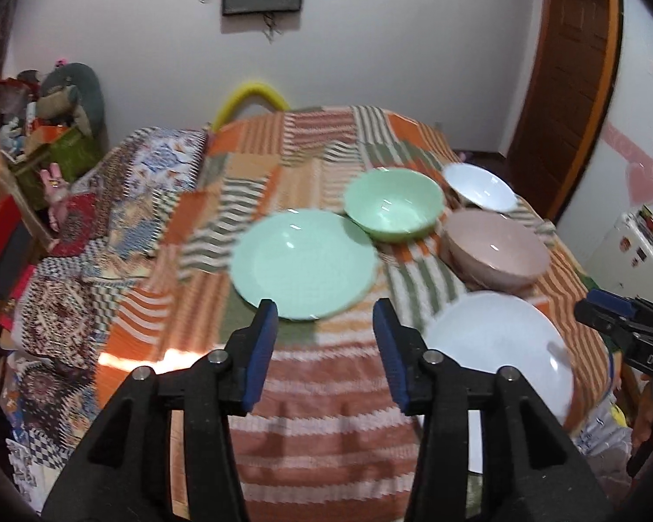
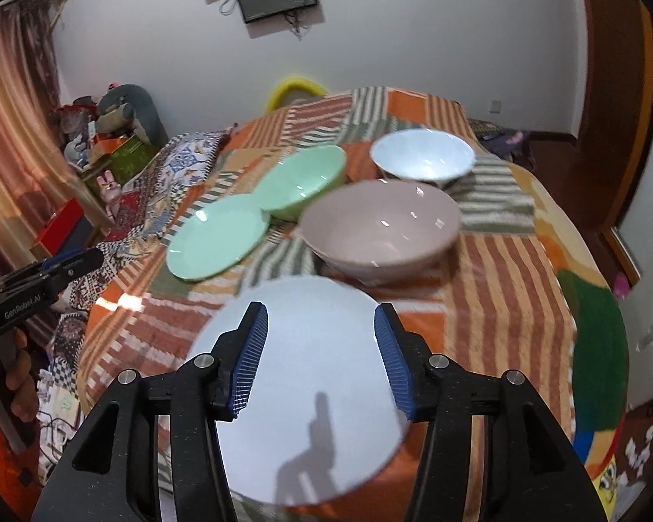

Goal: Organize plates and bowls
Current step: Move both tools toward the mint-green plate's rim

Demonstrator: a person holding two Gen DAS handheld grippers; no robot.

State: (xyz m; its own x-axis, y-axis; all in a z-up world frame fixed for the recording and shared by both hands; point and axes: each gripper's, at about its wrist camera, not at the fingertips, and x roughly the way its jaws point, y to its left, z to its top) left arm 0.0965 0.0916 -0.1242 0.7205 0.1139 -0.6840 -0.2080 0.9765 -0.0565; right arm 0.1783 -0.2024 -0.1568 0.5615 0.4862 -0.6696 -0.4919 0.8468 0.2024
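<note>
Both hand-held grippers spread and empty over the dishes on the patchwork-covered worktop (image 1: 309,369).

Left wrist view: my left hand-held gripper (image 1: 325,309) is at lower centre, jaws apart, nothing between the pads. Green plate (image 1: 302,263) centre, green bowl (image 1: 394,202) touching its upper right rim, pink bowl (image 1: 496,248) right, white bowl (image 1: 479,186) behind it, white plate (image 1: 496,343) lower right.
Right wrist view: my right hand-held gripper (image 2: 321,311) is at lower centre, jaws apart above the white plate (image 2: 313,369), not pressing it. Pink bowl (image 2: 381,228) just beyond, white bowl (image 2: 422,154) upper right, green bowl (image 2: 302,180) and green plate (image 2: 217,235) centre left.
</note>
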